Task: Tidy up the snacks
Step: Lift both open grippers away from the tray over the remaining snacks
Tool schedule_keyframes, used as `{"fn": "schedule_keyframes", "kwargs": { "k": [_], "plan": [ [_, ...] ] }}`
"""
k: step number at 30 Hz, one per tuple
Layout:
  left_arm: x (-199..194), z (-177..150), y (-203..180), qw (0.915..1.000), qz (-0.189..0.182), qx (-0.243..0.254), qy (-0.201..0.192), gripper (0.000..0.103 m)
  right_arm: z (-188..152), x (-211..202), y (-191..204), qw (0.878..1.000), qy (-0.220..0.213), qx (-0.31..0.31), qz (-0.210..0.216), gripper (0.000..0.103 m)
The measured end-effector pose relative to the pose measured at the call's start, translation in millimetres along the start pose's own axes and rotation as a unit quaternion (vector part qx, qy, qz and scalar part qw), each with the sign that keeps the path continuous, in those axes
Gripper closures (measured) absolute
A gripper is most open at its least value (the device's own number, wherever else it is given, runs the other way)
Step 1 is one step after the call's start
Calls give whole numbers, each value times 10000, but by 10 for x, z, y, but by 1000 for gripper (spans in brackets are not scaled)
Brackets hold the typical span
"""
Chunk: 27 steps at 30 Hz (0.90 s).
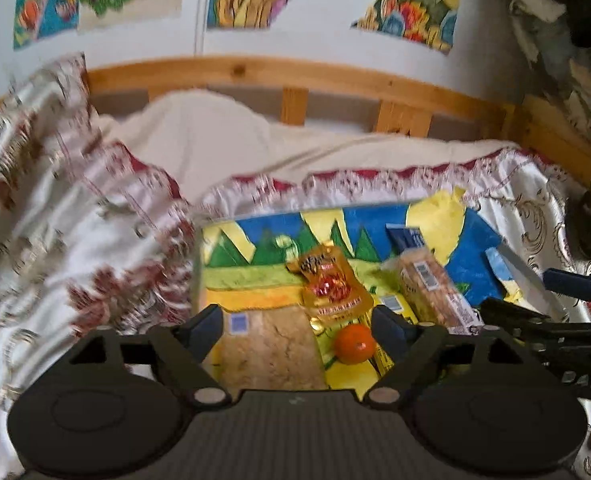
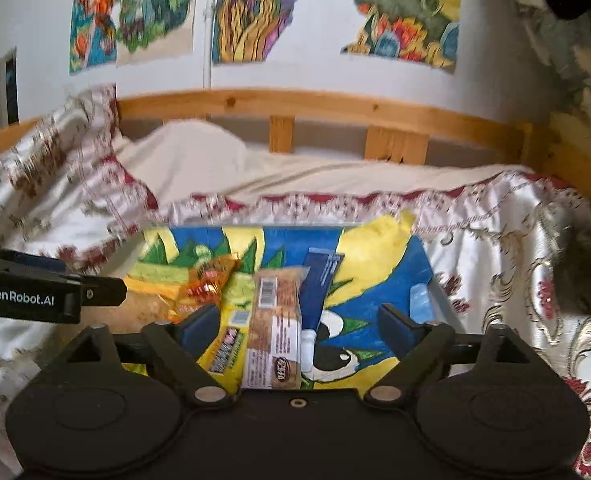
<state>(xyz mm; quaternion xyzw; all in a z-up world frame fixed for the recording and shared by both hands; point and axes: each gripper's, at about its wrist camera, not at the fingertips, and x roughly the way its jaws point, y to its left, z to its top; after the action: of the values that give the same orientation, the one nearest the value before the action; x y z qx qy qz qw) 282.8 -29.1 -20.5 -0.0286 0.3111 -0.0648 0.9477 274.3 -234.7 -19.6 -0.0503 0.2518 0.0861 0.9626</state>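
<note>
While both grippers hover over the painted tray [image 1: 471,236] on the bed, nothing's grabbed; left gripper [image 1: 299,326] jaws spread wide over a flat tan cracker pack [image 1: 269,348], then an orange pouch [image 1: 329,280] and a tangerine [image 1: 354,343]; right gripper [image 2: 299,328] is released too, above a nut bar [image 2: 273,320] beside a blue tube [image 2: 319,280].

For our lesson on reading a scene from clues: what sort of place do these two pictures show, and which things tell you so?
Most likely a bedroom. A wooden bed frame runs along the wall, a patterned bedspread covers the mattress, and colourful pictures hang above it.
</note>
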Motion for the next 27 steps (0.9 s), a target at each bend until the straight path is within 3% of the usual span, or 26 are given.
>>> {"fn": "schedule_keyframes", "kwargs": {
  "k": [4, 10, 18, 27],
  "plan": [
    [-328, -16, 0, 9985, 226, 126, -491, 3, 61, -331, -28, 9991, -366, 171, 102, 2],
    [-772, -82, -50, 9941, 373, 246, -991, 1, 87, -813, -1, 9966, -786, 179, 139, 1],
    [-1129, -320, -16, 9955, 280, 150, -895, 0, -84, -1257, 17, 9952, -943, 275, 49, 1],
    [-1435, -668, 53, 9968, 351, 130, -707, 0, -452, -1611, 158, 9964, -818, 185, 82, 1]
  ]
}}
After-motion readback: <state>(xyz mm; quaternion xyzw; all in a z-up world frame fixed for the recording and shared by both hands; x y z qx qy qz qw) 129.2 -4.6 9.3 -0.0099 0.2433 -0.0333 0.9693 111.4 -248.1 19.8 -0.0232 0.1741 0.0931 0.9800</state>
